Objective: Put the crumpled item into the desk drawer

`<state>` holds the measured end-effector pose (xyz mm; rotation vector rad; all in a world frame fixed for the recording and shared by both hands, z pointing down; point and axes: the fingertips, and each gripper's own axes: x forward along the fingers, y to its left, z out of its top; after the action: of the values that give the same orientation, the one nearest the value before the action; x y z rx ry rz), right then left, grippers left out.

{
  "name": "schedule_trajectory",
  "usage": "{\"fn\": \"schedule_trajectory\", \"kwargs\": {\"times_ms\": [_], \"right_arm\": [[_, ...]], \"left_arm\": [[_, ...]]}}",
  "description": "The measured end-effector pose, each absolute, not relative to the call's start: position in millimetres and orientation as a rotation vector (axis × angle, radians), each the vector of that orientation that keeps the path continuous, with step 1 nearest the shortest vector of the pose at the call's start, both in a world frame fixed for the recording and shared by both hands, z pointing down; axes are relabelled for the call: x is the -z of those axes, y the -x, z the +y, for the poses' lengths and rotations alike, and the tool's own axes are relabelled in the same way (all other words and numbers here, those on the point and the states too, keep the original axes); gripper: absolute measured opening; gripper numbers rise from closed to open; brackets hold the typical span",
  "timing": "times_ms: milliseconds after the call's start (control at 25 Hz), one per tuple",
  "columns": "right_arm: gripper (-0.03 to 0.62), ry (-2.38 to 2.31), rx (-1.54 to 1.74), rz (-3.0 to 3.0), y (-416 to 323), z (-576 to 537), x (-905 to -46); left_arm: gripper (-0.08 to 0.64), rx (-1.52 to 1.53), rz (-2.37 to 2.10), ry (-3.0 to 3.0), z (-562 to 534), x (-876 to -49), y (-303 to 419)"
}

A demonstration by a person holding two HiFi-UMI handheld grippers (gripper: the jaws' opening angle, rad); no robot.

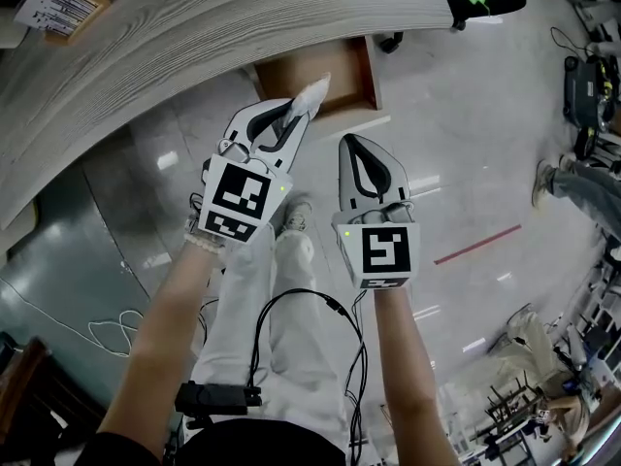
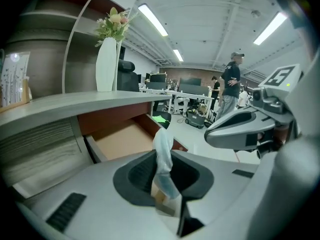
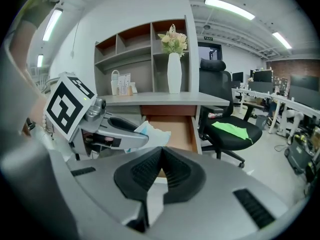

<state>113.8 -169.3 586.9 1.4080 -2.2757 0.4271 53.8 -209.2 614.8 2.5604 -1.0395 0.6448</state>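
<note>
Head view: crumpled white item clamped in left claw, held in air over near edge of open drawer, not yet inside. Drawer already pulled out from under front edge of worktop; its floor bare where visible. Left to do, likely: lower, release. Right claw pressed together, empty, just beside left. Writing: printed sheet toward worktop's left end, too small to read; no brands visible.
</note>
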Motion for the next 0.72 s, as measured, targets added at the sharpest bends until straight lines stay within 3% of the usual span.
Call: {"fn": "schedule_trajectory", "kwargs": {"times_ms": [720], "right_arm": [[0.005, -1.415, -0.486, -2.236, -119.2, -166.3, -609.8]], "left_arm": [[0.087, -0.802, -1.051, -2.505, -216.0, -659.5, -60.4]]}}
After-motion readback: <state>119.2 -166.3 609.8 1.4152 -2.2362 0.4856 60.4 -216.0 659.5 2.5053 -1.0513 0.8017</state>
